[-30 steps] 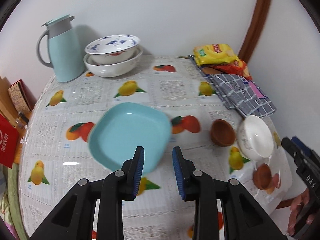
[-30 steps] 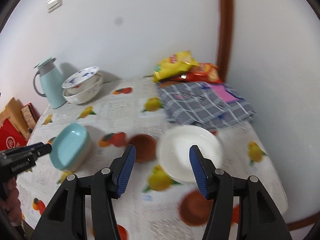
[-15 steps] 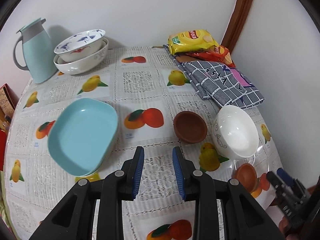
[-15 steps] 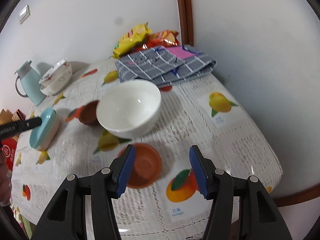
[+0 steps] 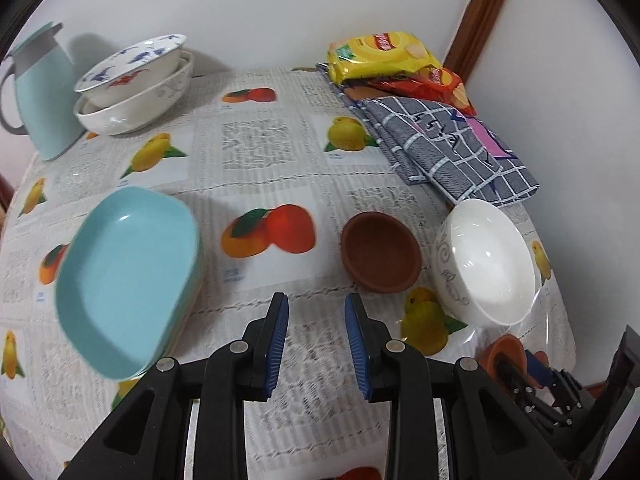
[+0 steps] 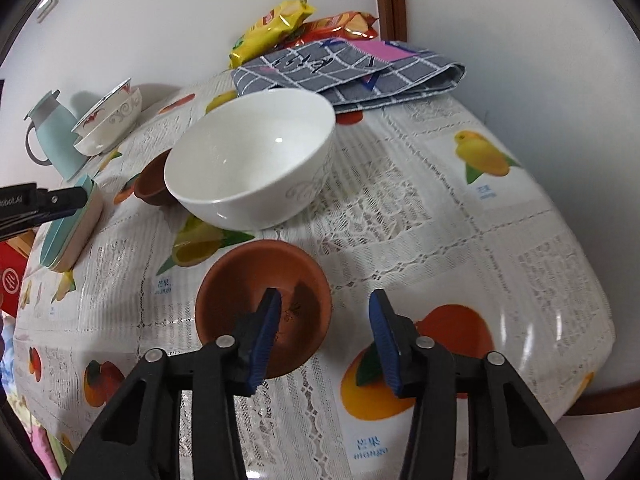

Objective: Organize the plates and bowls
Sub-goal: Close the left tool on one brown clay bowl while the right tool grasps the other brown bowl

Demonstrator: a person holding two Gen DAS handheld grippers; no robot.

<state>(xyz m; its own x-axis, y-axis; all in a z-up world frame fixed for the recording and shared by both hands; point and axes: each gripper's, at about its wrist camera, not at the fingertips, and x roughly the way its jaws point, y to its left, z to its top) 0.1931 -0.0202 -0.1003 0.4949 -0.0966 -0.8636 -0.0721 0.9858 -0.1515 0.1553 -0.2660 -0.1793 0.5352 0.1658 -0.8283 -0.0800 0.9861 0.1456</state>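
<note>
Brown bowl (image 6: 262,304), right gripper (image 6: 324,336) straddling rim, apparently

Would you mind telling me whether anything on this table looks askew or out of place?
The blue-patterned bowl sits tilted inside the larger white bowl by the teal jug, not nested flat. Nothing looks spilled or broken.

5 bowls (image 5: 486,262), 1 plate (image 5: 124,276), 1 jug (image 5: 40,92).

We're seeing a glossy glazed white bowl (image 6: 248,164), a matt clay-looking brown bowl (image 6: 264,306), a shiny plastic-covered lace tablecloth (image 6: 440,220), and a checked cloth towel (image 6: 352,72).
</note>
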